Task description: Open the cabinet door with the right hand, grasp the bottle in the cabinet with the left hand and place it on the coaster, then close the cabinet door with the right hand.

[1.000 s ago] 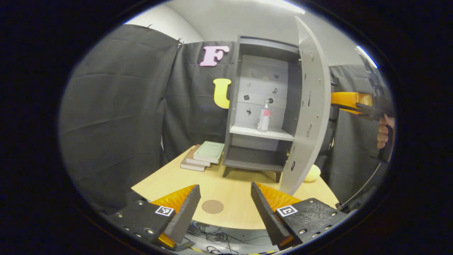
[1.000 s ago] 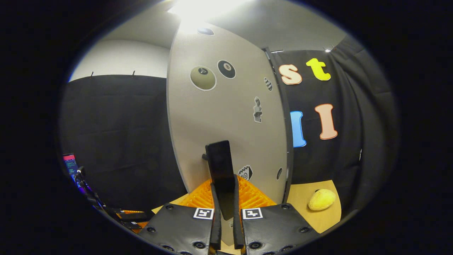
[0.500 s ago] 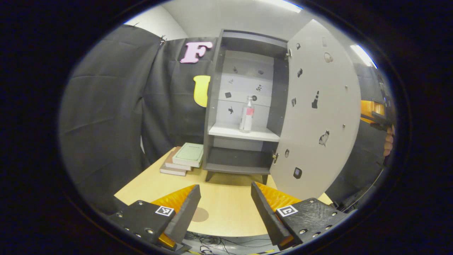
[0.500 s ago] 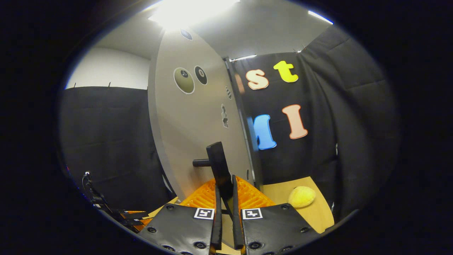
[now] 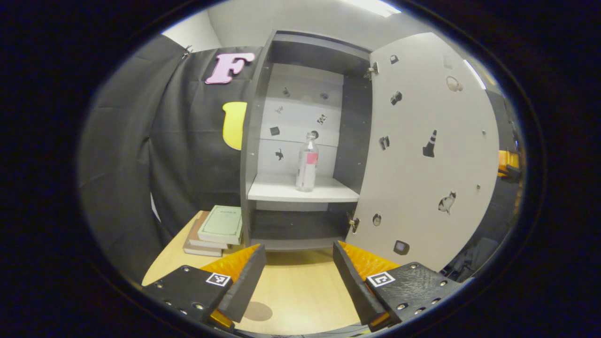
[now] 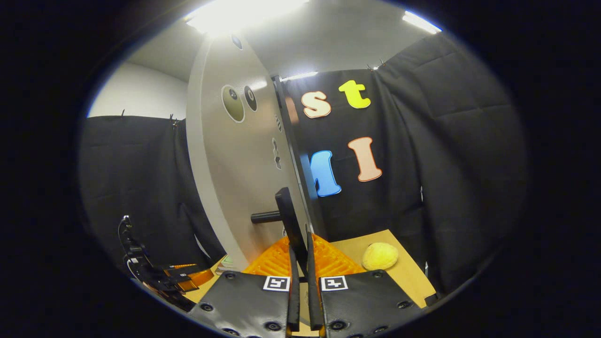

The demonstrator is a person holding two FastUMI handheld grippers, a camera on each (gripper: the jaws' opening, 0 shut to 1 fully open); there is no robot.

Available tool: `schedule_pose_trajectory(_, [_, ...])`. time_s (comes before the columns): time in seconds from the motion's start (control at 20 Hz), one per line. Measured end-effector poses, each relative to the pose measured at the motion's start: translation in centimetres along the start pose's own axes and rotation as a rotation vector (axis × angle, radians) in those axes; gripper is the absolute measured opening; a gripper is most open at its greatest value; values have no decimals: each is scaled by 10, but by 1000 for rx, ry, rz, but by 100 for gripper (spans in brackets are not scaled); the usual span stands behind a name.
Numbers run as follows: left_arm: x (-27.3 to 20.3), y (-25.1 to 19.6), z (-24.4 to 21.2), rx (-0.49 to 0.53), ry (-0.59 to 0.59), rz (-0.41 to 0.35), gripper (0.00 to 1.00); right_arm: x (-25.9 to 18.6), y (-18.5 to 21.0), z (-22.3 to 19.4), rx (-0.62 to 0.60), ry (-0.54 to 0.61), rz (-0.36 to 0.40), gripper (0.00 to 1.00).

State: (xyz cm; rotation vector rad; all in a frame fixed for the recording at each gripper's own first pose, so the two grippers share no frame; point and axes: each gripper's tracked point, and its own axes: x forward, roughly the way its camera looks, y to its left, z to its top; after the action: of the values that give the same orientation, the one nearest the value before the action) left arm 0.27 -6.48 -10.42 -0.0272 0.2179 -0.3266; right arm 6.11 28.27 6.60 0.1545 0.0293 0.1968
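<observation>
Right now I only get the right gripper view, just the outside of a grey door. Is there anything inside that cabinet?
Observer: Yes, a bottle stands upright on the white shelf.
Operator: Is the other gripper near it?
Observer: No. The left gripper is open, out over the table, apart from the bottle.
Operator: Where is the bottle meant to go?
Observer: A round brown coaster lies on the table, near that gripper's fingers.
</observation>
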Motion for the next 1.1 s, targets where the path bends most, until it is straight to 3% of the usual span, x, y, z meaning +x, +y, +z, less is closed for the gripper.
schedule_pose_trajectory(0.2, [44,23,28,34,-21,-54,87,-29,-2,-5,-82,-12,-98,13])
schedule_pose_trajectory(0.3, [67,31,43,49,-31,-95,92,-50,-11,-14,-59,-1,-186,8])
schedule_pose_trajectory(0.4, [86,34,64,61,-58,-127,87,-68,-25,-15,-28,-3,-287,13])
schedule_pose_trajectory(0.45, [96,35,75,71,-70,-137,90,-80,-33,-12,-5,-10,-338,13])
schedule_pose_trajectory(0.7, [142,33,121,75,-118,-185,89,-126,-75,15,53,-109,-583,7])
schedule_pose_trajectory(0.8, [157,26,142,65,-143,-200,89,-129,-87,20,41,-109,-629,15])
schedule_pose_trajectory(0.95, [181,14,171,73,-179,-210,87,-111,-103,28,14,-100,-646,16])
schedule_pose_trajectory(1.1, [206,5,193,86,-208,-196,88,-76,-119,28,3,-77,-603,39])
